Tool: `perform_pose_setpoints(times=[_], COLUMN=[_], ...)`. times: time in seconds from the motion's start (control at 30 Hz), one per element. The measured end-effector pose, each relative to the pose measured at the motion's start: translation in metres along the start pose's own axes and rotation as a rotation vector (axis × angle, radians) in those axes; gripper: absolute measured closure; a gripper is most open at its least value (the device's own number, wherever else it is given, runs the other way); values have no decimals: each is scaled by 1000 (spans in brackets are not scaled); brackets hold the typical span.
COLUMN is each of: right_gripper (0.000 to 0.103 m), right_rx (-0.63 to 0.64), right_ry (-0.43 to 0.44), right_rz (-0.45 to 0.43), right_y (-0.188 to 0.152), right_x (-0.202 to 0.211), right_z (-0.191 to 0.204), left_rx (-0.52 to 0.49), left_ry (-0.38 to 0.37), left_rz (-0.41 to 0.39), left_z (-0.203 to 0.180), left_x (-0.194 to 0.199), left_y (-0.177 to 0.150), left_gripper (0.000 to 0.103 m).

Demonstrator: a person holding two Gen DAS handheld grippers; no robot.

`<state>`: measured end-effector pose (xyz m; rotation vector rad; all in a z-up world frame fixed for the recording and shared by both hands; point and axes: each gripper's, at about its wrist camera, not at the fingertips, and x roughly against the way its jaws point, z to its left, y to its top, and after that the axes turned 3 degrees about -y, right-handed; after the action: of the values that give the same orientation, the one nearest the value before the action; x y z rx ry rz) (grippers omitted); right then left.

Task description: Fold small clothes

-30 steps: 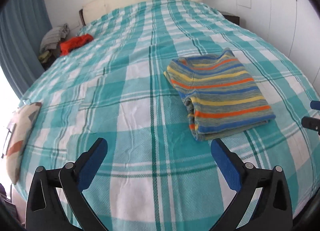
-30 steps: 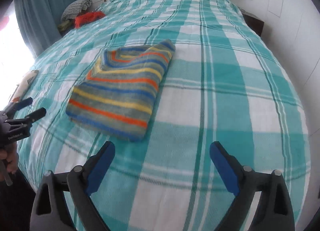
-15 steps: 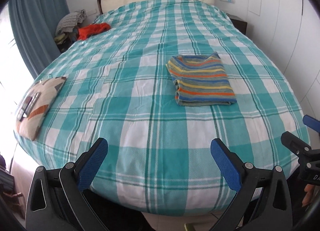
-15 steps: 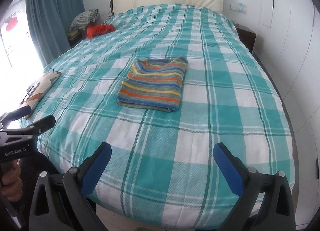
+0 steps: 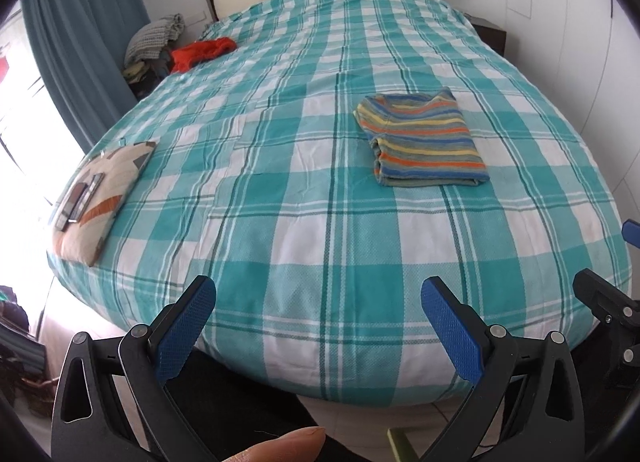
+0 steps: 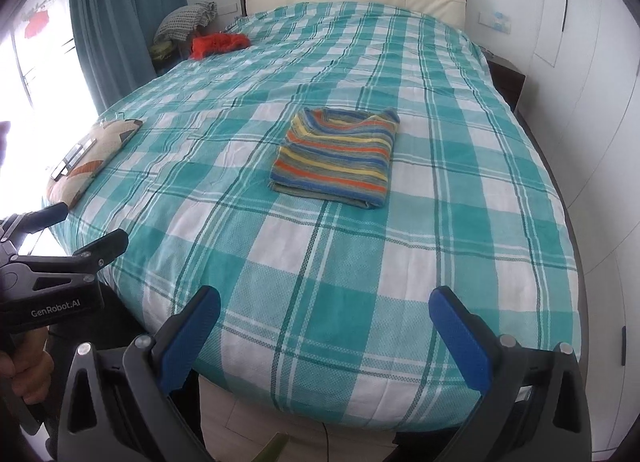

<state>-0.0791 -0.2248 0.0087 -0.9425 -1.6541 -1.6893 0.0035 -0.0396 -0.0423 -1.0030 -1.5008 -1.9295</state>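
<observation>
A striped small garment [image 5: 424, 137] lies folded into a neat rectangle on the teal plaid bed [image 5: 280, 189], right of centre; in the right wrist view it [image 6: 336, 155] sits mid-bed. My left gripper [image 5: 316, 298] is open and empty, held off the bed's foot edge, well short of the garment. My right gripper [image 6: 326, 308] is open and empty, also back past the foot edge. The left gripper shows at the left edge of the right wrist view [image 6: 60, 238], and the right gripper at the right edge of the left wrist view [image 5: 612, 294].
A patterned cushion [image 5: 96, 197] with flat dark devices on it lies at the bed's left edge. An orange garment [image 5: 200, 51] and a clothes pile [image 5: 156, 37] sit at the far left by the teal curtain [image 5: 76, 33]. White wardrobe doors [image 6: 592, 101] line the right side.
Both grippers have pulled back from over the bed to beyond its foot edge, so the folded garment now looks smaller and farther away. Both stayed open and empty.
</observation>
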Motion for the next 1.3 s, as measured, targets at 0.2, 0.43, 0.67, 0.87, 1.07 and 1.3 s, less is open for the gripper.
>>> perform_pose_setpoints(times=[0.2,0.43,0.67,0.87,1.07,1.3], right_gripper=[0,0,0,0,0,0], right_rx=[8,11,9,1,8,4], right_ry=[-11,-36,-37,-39,-35,-35], right_rz=[10,-8,-17,-16,-10,-9], right_y=[1,2,4,8,9,9], right_x=[8,19,22,24,26,27], right_z=[0,1,2,5,5,7], left_rx=[5,3,0,-6,-4,-1], left_ry=[-13,-44,-34,-25,-11,-16], left_rz=[15,33,29,21,19,14], left_z=[1,-1,-1,0,1,1], left_x=[-1,1,3,7,9,12], left_y=[1,0,1,3,4,8], left_gripper=[0,0,0,0,0,0])
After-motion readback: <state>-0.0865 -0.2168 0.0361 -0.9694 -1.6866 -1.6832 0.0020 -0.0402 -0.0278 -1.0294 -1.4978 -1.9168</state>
